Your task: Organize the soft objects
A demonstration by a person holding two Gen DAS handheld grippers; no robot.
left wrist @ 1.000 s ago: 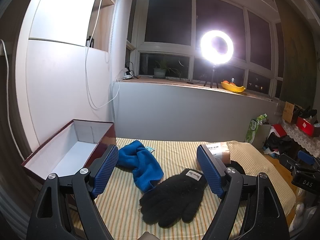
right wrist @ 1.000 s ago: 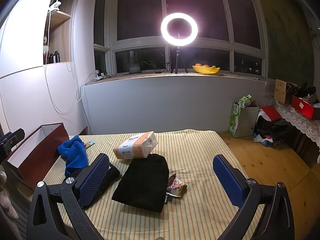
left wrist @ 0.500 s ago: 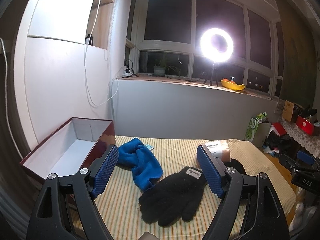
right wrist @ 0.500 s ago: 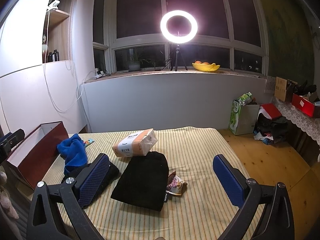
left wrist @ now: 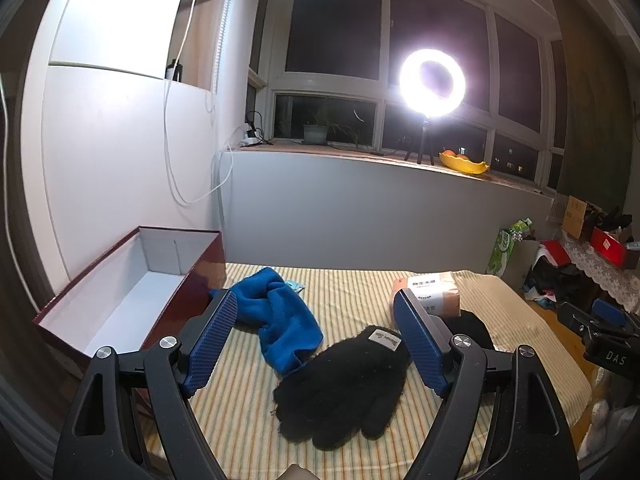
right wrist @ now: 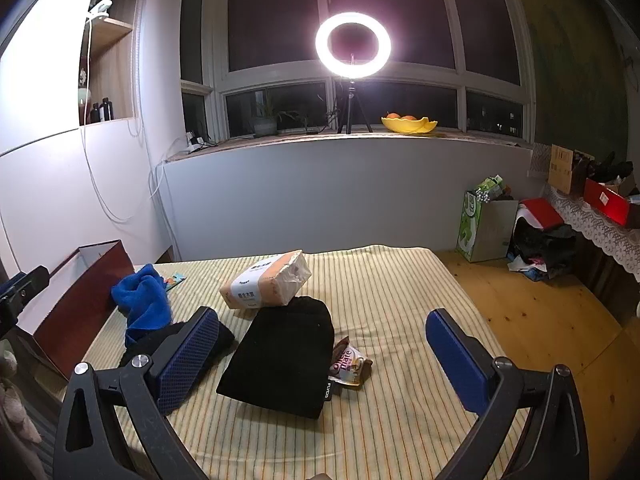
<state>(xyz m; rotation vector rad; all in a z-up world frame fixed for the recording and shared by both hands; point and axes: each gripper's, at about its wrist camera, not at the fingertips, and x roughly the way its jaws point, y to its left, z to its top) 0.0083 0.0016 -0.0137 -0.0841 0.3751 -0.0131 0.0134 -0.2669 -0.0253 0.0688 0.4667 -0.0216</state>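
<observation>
A black knit glove (left wrist: 344,384) lies on the striped table cover, just ahead of my open, empty left gripper (left wrist: 316,328). A blue fleece cloth (left wrist: 276,316) lies beside it, next to an open dark-red box (left wrist: 132,288) with a white inside. In the right wrist view a black fabric pouch (right wrist: 284,356) lies ahead of my open, empty right gripper (right wrist: 324,340). The blue cloth (right wrist: 144,304), the box (right wrist: 84,300) and part of the glove (right wrist: 156,344) show at its left.
A wrapped tissue pack (right wrist: 268,284) leans on the pouch's far end; it also shows in the left wrist view (left wrist: 432,292). A snack wrapper (right wrist: 348,364) lies right of the pouch. A small colourful packet (right wrist: 174,282) lies behind the blue cloth. Wooden floor and clutter (right wrist: 540,240) lie to the right.
Both views have tilted slightly so the table objects sit a little lower in frame. Nothing on the table has moved and both grippers stay open.
</observation>
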